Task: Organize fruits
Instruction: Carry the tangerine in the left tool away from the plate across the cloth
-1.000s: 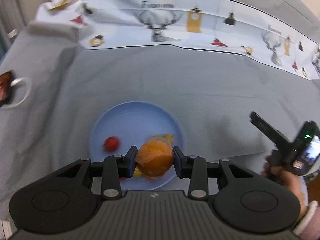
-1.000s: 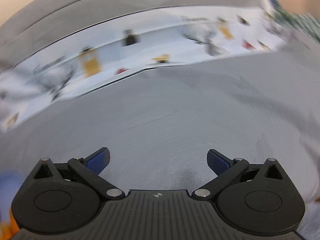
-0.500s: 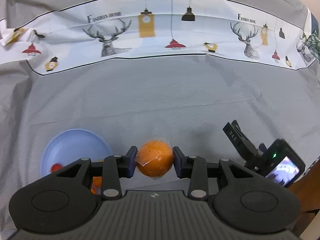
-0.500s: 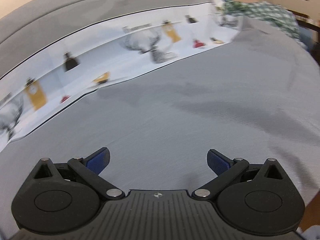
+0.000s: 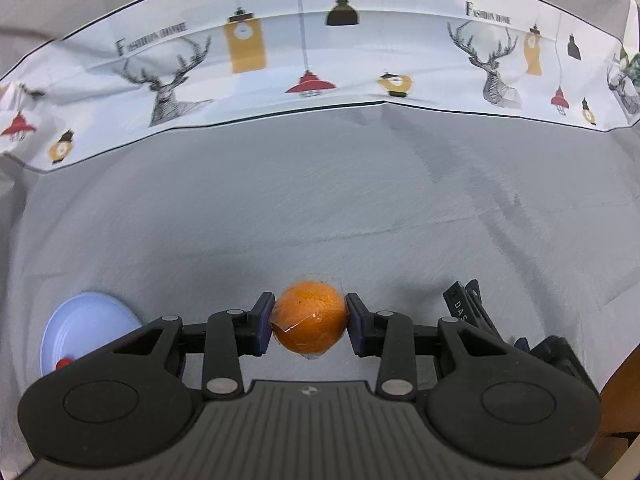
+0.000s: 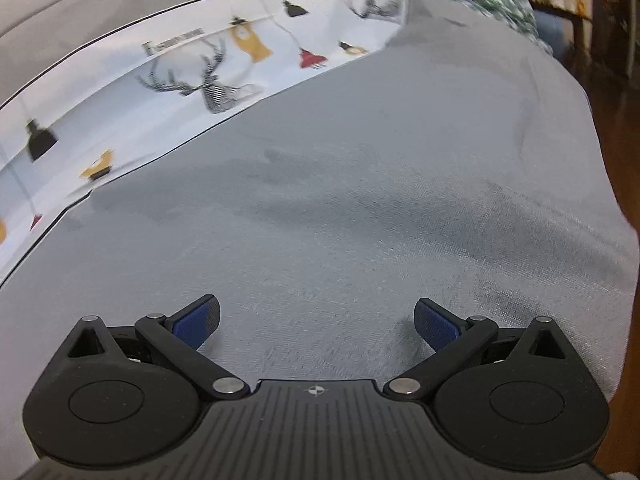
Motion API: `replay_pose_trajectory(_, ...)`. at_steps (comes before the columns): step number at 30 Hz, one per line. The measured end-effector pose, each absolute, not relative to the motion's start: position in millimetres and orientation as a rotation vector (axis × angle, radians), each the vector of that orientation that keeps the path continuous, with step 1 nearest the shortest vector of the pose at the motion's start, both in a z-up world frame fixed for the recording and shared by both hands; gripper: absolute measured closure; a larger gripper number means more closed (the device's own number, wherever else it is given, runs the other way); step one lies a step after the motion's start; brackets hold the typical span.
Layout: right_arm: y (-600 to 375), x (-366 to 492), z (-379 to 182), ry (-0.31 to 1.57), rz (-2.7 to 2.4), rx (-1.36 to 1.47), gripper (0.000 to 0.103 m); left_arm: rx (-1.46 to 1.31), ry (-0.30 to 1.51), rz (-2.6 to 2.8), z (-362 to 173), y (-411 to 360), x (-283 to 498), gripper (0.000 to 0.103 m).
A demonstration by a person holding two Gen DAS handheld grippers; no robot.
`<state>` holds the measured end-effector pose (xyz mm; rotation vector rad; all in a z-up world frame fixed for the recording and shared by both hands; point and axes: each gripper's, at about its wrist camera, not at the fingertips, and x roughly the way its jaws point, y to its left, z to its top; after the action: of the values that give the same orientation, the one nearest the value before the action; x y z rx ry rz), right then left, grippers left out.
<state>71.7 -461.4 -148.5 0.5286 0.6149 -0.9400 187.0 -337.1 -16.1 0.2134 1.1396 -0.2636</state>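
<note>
— Gripping what, that left tool [image 5: 309, 322]?
— An orange [image 5: 309, 321] in clear wrap, clamped above the grey cloth [image 5: 320, 208], right of the blue plate [image 5: 86, 320].
— And the right tool [image 6: 316, 320]?
— Jaws wide apart, nothing between them.

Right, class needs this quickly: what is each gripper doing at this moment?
Left gripper: closed on the orange, which has clear film on it.
Right gripper: open, nothing between its fingers.
</note>
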Motion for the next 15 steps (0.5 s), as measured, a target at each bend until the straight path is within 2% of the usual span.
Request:
replay_pose_trajectory(11,-486.0,81.1,-154.6,0.624,-0.914,0.523,0.001,0.199,1.146,-0.239,-29.9,-366.5,207.5,0.061)
replay_pose_trajectory(15,-517.9,77.9,-151.8,0.573,-0.799,0.478,0.001,0.196,1.153,-0.201,-47.1,-370.2,218.2,0.061)
